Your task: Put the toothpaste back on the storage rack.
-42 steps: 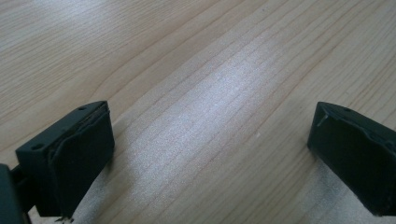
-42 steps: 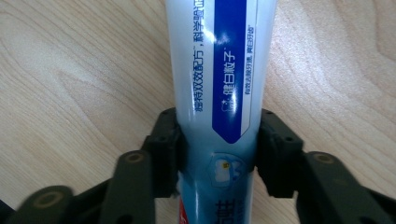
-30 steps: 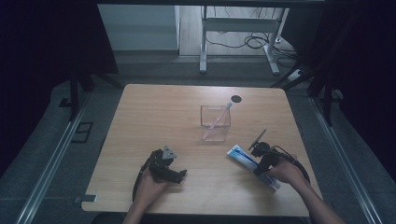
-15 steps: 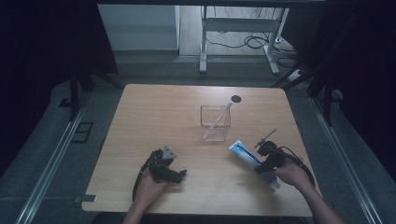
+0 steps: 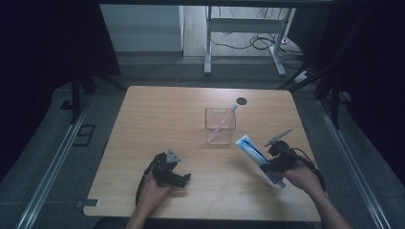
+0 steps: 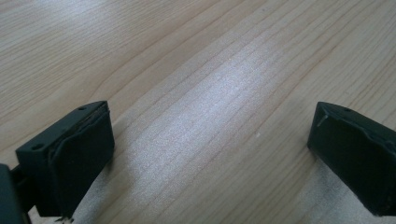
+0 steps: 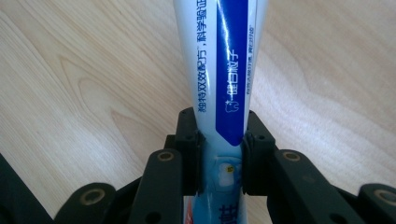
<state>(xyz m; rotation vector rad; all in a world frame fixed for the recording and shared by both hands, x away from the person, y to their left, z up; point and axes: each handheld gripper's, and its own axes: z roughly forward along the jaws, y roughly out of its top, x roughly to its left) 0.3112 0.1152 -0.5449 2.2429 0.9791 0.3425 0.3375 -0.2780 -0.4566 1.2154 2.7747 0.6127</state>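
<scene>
A white and blue toothpaste tube (image 5: 254,152) (image 7: 224,65) is clamped between the jaws of my right gripper (image 5: 273,168) (image 7: 220,140), held a little above the wooden table (image 5: 157,119) at the front right, with its flat end tilted up toward the clear cup. That clear square cup (image 5: 220,126) stands mid-table with a pale toothbrush (image 5: 224,120) leaning in it. My left gripper (image 5: 173,177) (image 6: 210,154) rests low at the front left, its jaws wide apart over bare wood.
A small dark round mark (image 5: 242,100) lies behind the cup. Table edges are close at the front and right. Metal desk legs (image 5: 208,43) and cables (image 5: 258,42) sit on the floor beyond the far edge.
My right gripper has lifted the toothpaste tube slightly and carried it toward the cup. The left hand has stayed put.
</scene>
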